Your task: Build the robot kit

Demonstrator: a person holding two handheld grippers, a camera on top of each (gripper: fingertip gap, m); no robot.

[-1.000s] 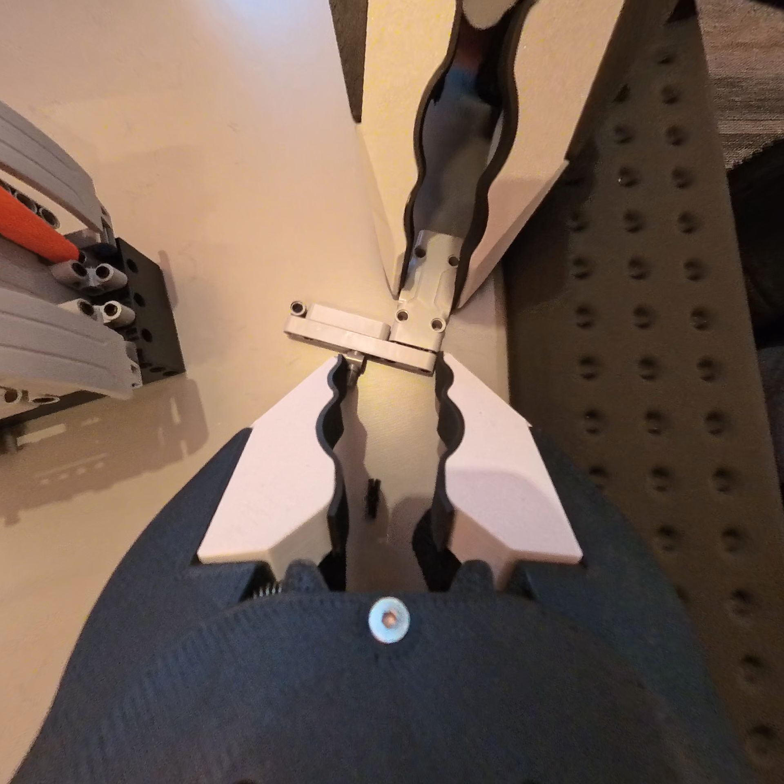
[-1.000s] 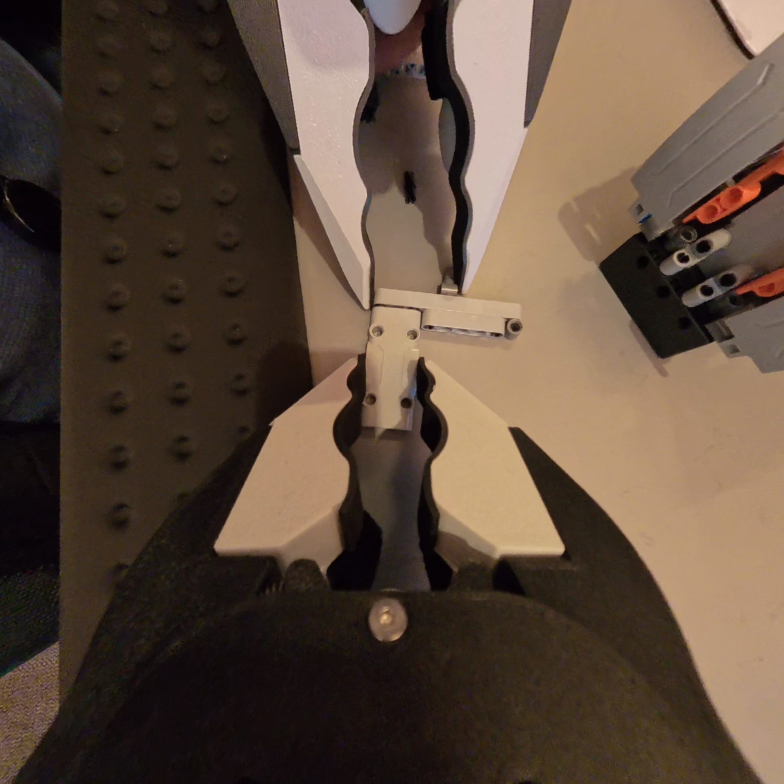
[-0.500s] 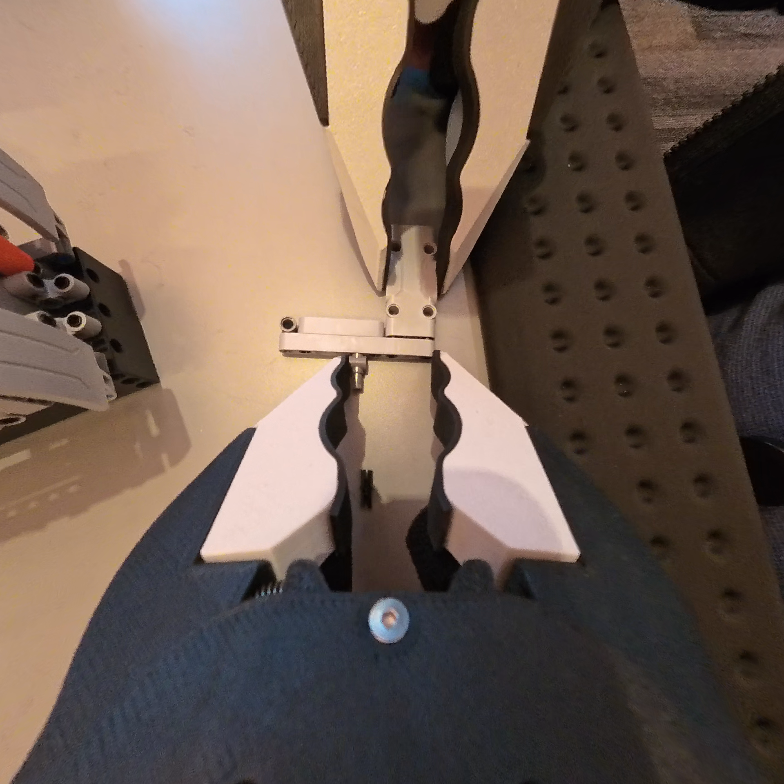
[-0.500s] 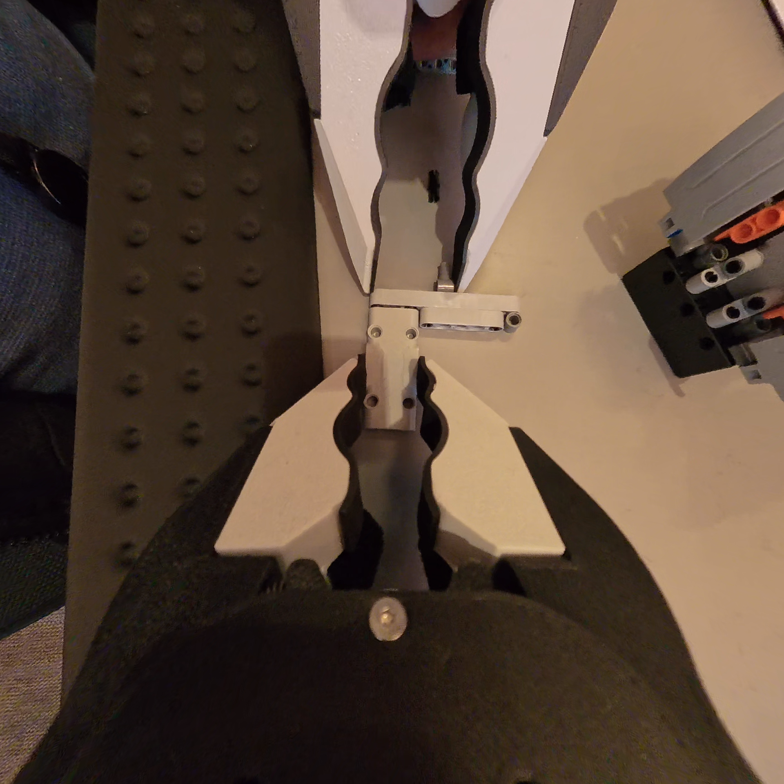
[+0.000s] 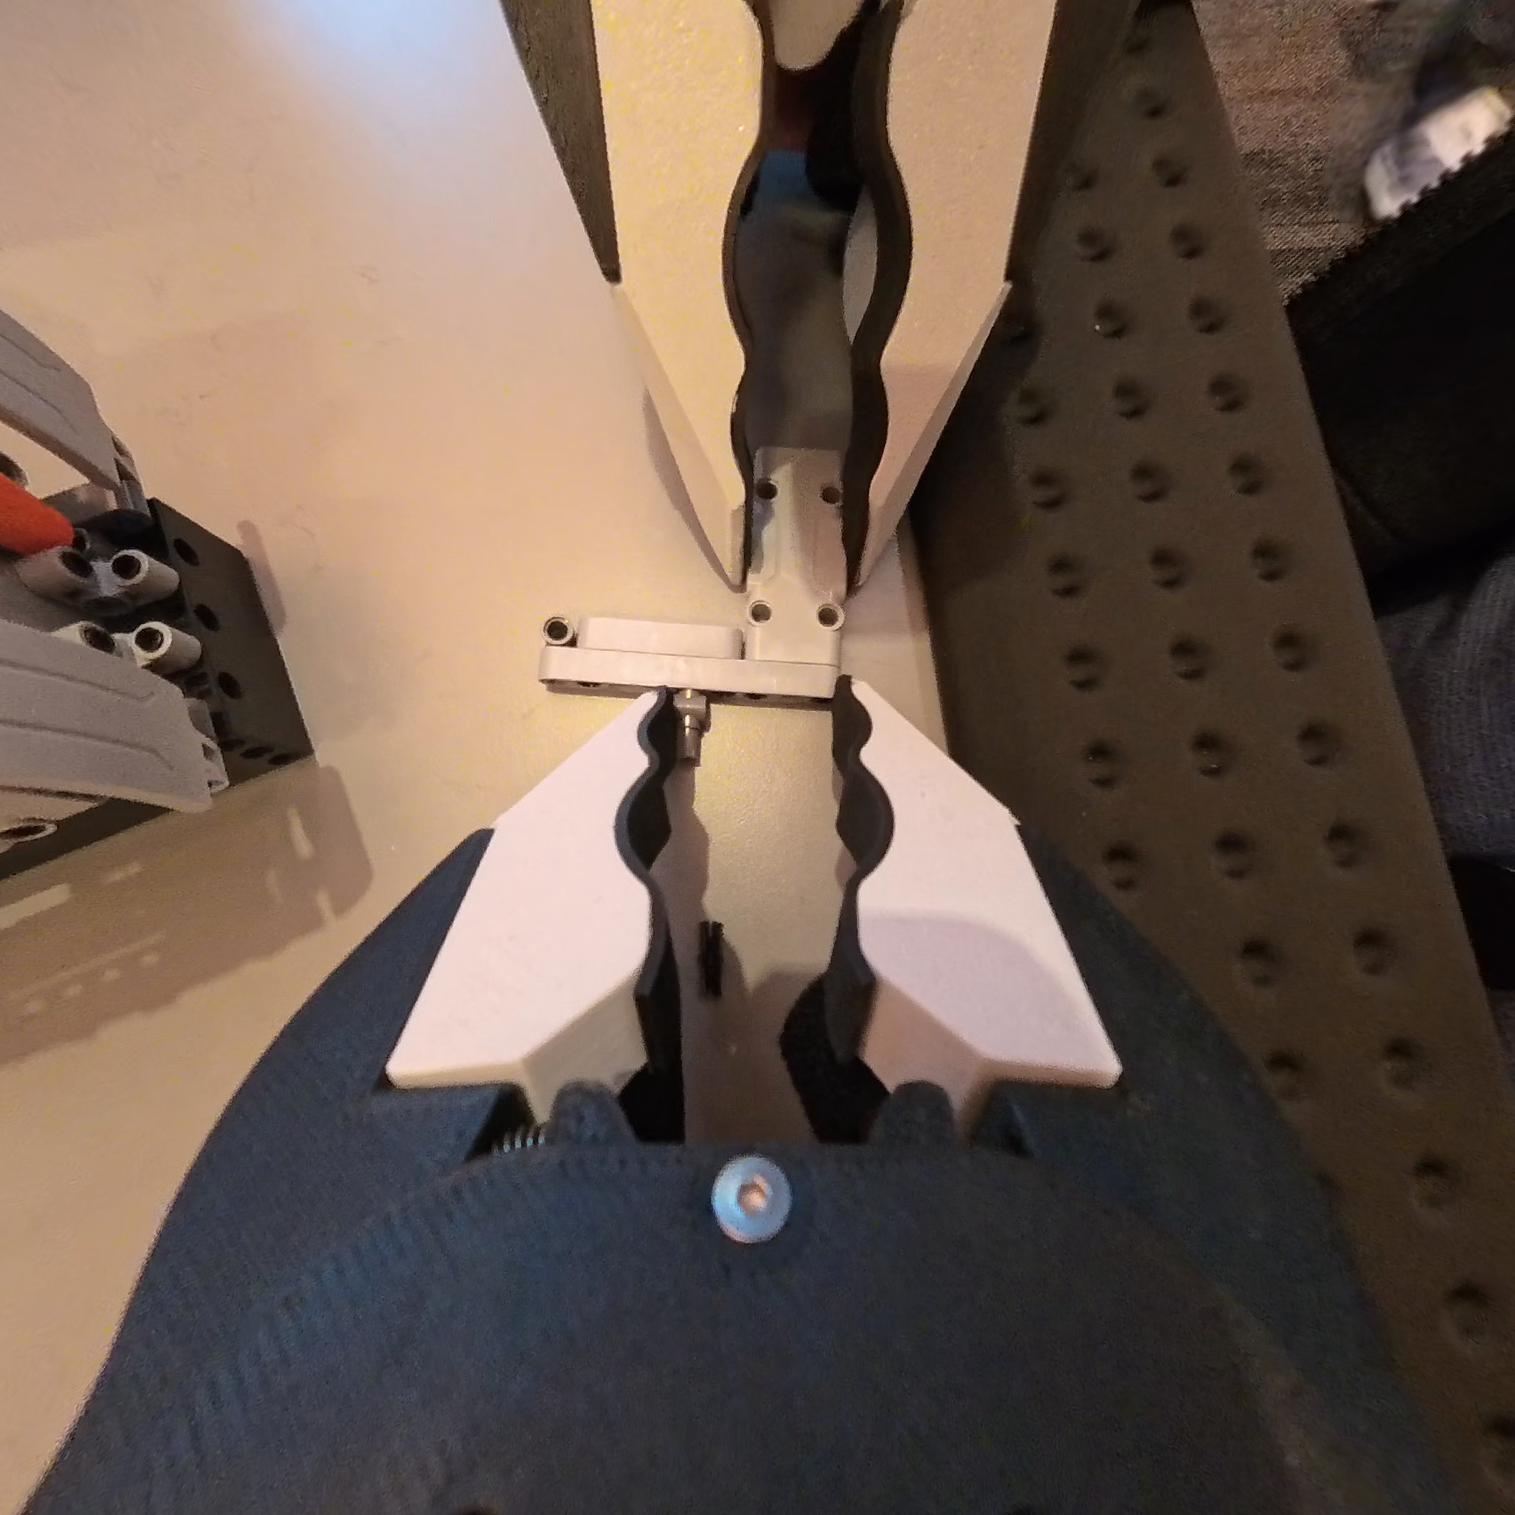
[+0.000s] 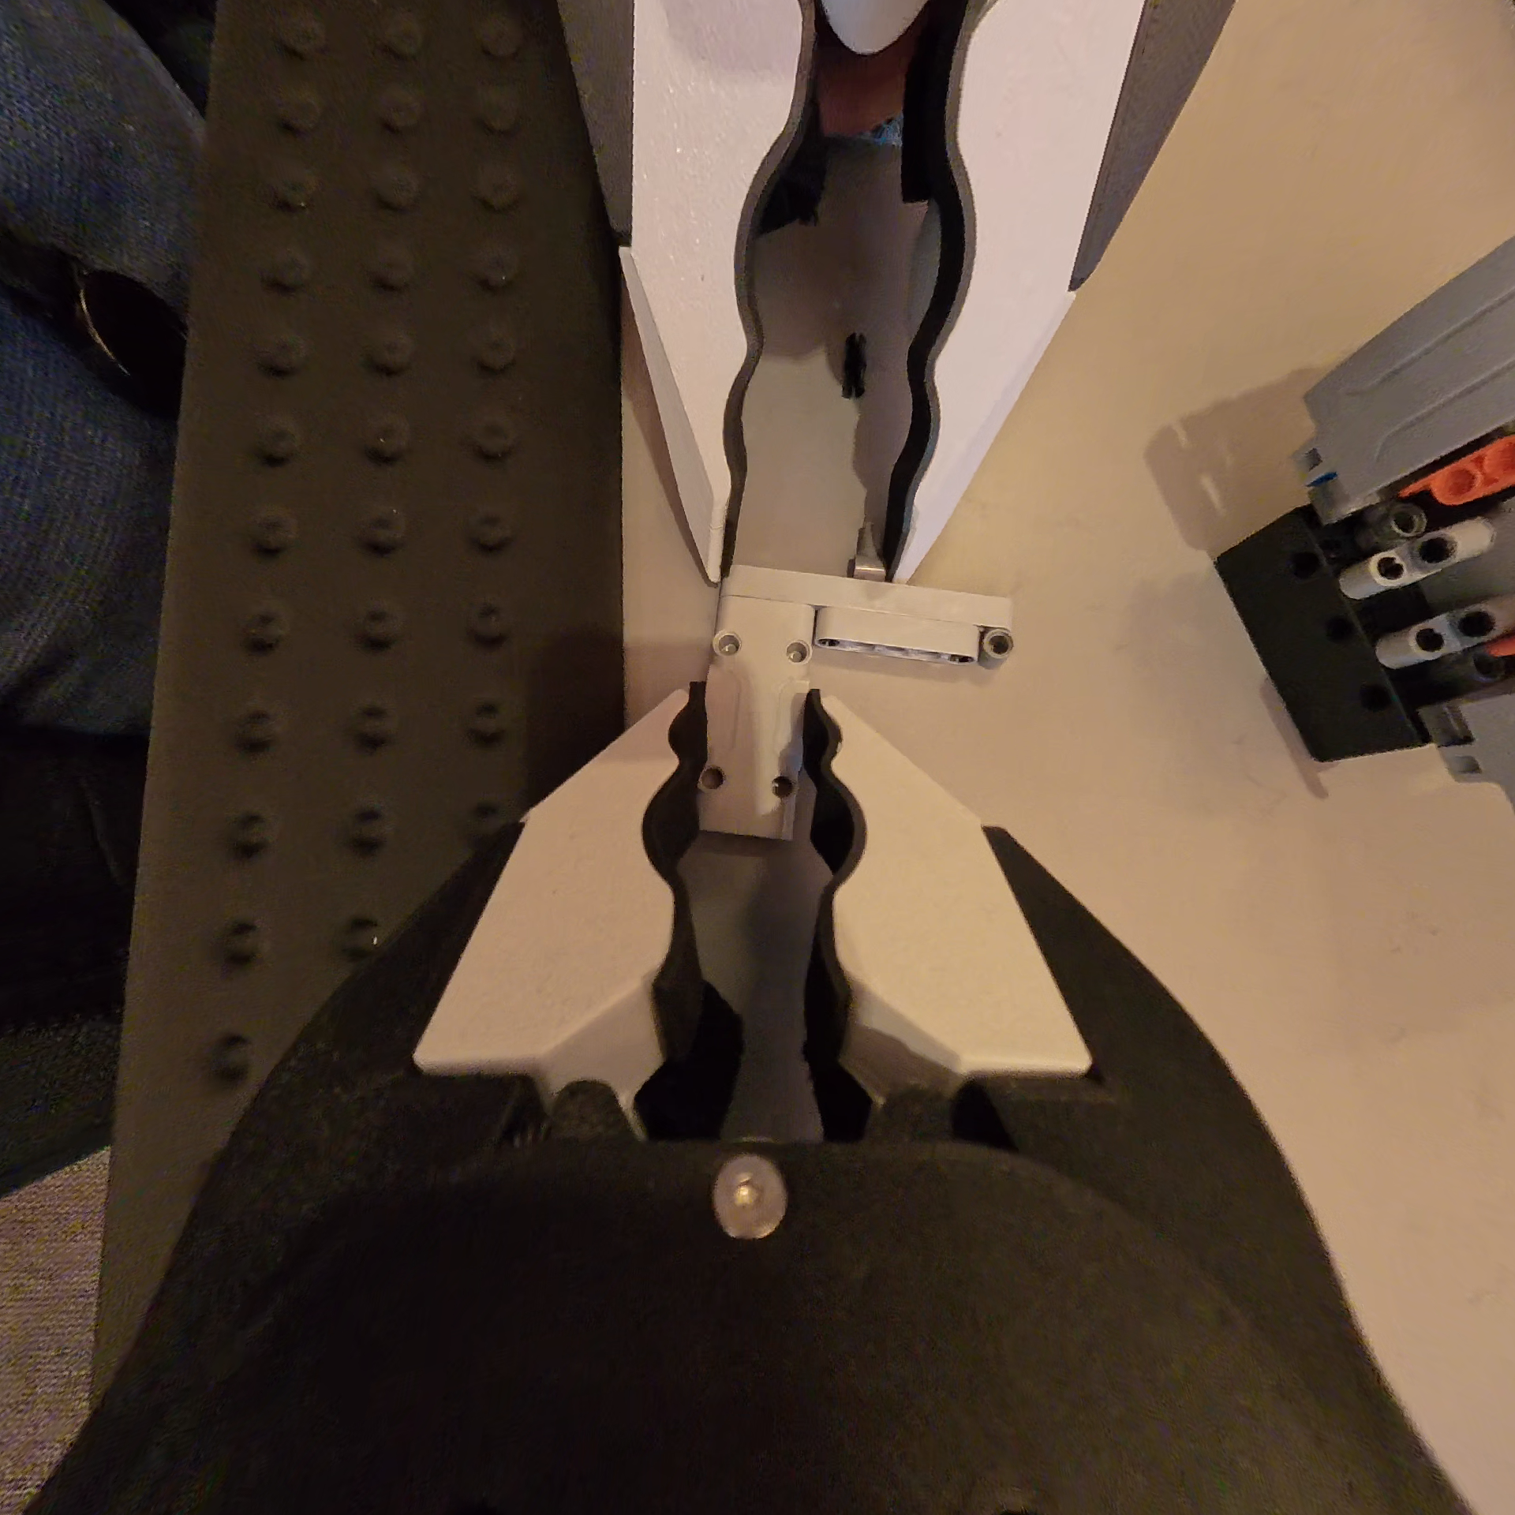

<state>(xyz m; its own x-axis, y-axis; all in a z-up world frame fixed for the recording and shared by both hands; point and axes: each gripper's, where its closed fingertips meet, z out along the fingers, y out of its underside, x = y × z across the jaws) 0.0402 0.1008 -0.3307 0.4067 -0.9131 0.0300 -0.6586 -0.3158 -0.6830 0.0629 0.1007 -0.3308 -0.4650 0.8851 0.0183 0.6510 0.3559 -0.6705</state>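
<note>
Grey L-shaped brick assembly [image 6: 775, 697] bore no readable writing, its pin [image 5: 690, 725] at six o'clock. Right gripper [image 6: 754, 721] pinched its stem; left gripper [image 5: 750, 705] was spread around the pin.

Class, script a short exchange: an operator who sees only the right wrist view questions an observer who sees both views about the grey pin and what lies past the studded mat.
Operator: My right gripper is shut on the grey panel. Behind the grey beam joined to it I glimpse a grey pin. How does it sit?
Observer: It is plugged into the beam's far side and points at the left gripper, lying along one pad while the jaws stand apart.
Operator: And past the dark studded mat?
Observer: In the left wrist view a blurred white-and-dark thing lies on the carpet there. I cannot tell what it is.
</note>
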